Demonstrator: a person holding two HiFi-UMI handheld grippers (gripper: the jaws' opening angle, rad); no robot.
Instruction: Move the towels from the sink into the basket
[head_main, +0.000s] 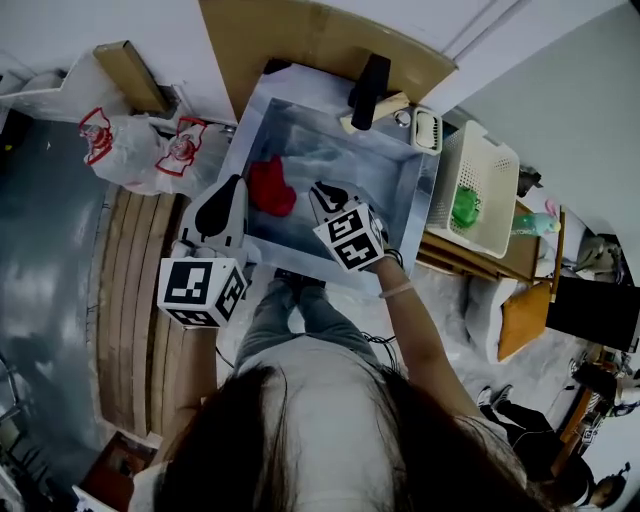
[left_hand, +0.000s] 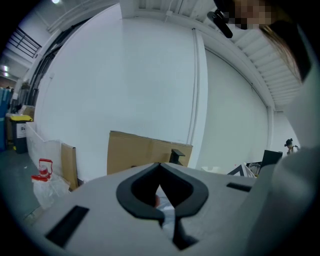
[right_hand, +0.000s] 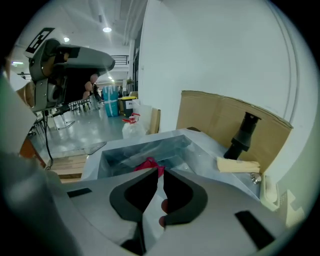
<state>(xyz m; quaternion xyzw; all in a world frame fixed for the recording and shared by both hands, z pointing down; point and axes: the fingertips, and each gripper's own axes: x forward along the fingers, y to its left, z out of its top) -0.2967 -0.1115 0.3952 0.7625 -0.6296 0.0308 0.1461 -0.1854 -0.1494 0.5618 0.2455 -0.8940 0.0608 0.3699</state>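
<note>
Towel (head_main: 272, 187), red and crumpled, lies on the floor of the metal sink (head_main: 395, 170) toward its left side, untouched by either tool. The right gripper (right_hand: 160, 172) has its 2 jaws pressed together with nothing between them; in the right gripper view the red cloth shows just past the tips. The head view shows this gripper tilted down over the sink's near edge, just right of the towel. The left gripper (left_hand: 160, 166) also has its jaws closed tip to tip and holds nothing. It sits at the sink's near left corner, close beside the towel, and points nearly level toward the white wall.

At the back rim of the sink stands a black faucet (head_main: 370, 90), with a beige block (head_main: 378, 110) lying at its foot. A sheet of cardboard (head_main: 320, 40) leans on the wall behind. To the right of the sink, on a wooden stand, sits the white basket (head_main: 495, 165), with a green thing (head_main: 465, 205) lying in it. To the left, plastic bags (head_main: 140, 150) with red print rest on the floor beside wooden slats (head_main: 140, 300)
</note>
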